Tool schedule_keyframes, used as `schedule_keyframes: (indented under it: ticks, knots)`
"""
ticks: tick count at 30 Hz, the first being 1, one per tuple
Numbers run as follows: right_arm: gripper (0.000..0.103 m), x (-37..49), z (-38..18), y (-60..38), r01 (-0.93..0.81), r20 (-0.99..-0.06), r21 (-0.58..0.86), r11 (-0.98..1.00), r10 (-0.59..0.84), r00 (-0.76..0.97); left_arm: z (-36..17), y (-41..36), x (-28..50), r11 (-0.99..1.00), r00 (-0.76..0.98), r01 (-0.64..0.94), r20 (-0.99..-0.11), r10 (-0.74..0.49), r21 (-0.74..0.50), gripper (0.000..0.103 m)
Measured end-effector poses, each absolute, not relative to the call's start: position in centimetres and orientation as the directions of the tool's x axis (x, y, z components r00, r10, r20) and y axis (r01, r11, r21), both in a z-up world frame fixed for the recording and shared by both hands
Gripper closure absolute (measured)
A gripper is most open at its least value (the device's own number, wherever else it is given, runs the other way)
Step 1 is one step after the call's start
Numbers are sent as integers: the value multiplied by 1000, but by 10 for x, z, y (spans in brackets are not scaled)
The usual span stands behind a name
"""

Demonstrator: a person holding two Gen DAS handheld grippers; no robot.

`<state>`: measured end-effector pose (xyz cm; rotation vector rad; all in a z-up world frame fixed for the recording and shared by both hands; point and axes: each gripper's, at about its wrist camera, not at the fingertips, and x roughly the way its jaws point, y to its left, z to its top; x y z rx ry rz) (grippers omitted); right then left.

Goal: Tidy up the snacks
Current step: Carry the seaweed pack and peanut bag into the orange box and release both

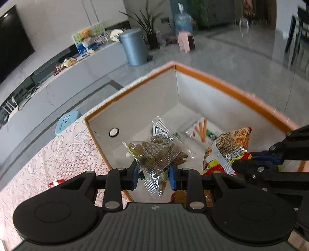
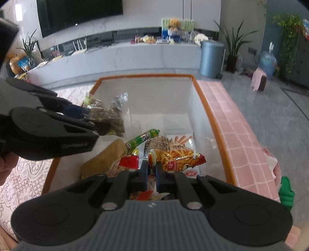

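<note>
**Student:** Two grippers appear in this figure. How do the jaws stand?

**Instructor:** Begin at the left gripper (image 1: 154,174). Its blue pads are clamped on a clear packet of brown snacks (image 1: 154,152), pinching the lower part of the wrapper, so the jaws sit partly apart with the packet between them. The right gripper (image 2: 152,174) has its jaws almost together, clamped on the thin edge of a red and yellow fries packet (image 2: 173,156).

**Student:** Where are those packets relative to the container?

**Instructor:** Both hang over the open box (image 1: 222,83), which has white inner walls and an orange rim. The clear packet is above the box's left half as the right wrist view shows it; the fries packet is just beside it, toward the near wall.

**Student:** What already lies inside?

**Instructor:** On the box floor, a green sausage stick (image 2: 143,138), a tan packet (image 2: 108,156) and a clear packet of biscuit sticks (image 1: 200,129) are visible. Some overlap, and I cannot tell their exact order.

**Student:** And beyond the box?

**Instructor:** It stands on a lace tablecloth (image 1: 63,154). Well apart, across the floor, are a grey bin (image 1: 133,47), a potted plant (image 1: 148,25) and a long low cabinet (image 2: 135,56) under a dark television (image 2: 77,13).
</note>
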<state>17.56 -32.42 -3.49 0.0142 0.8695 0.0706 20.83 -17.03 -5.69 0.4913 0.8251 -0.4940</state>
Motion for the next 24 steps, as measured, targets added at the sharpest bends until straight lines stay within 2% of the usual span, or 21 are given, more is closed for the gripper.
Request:
schedule_keyframes:
  ticks: [11, 15, 20, 21, 22, 24]
  knots:
    - [98, 192, -51, -332, -41, -815, 116, 992, 119, 568, -74, -182, 220, 767, 570, 576, -811, -131, 281, 68]
    - [93, 191, -52, -335, -38, -819, 141, 989, 138, 557, -76, -187, 219, 758, 579, 573, -808, -106, 312, 68]
    - [92, 191, -54, -335, -31, -822, 154, 988, 145, 550, -75, -190, 218, 754, 569, 577, -816, -97, 313, 60]
    - [90, 191, -54, -336, -30, -821, 158, 987, 148, 552, -73, -189, 218, 762, 566, 574, -818, -106, 298, 59]
    - [79, 191, -53, -336, -27, -820, 161, 987, 148, 553, -71, -187, 217, 770, 565, 568, -818, -110, 289, 59]
    - [65, 191, -53, -337, -22, -815, 170, 985, 153, 559, -66, -184, 216, 778, 575, 557, -811, -108, 291, 56]
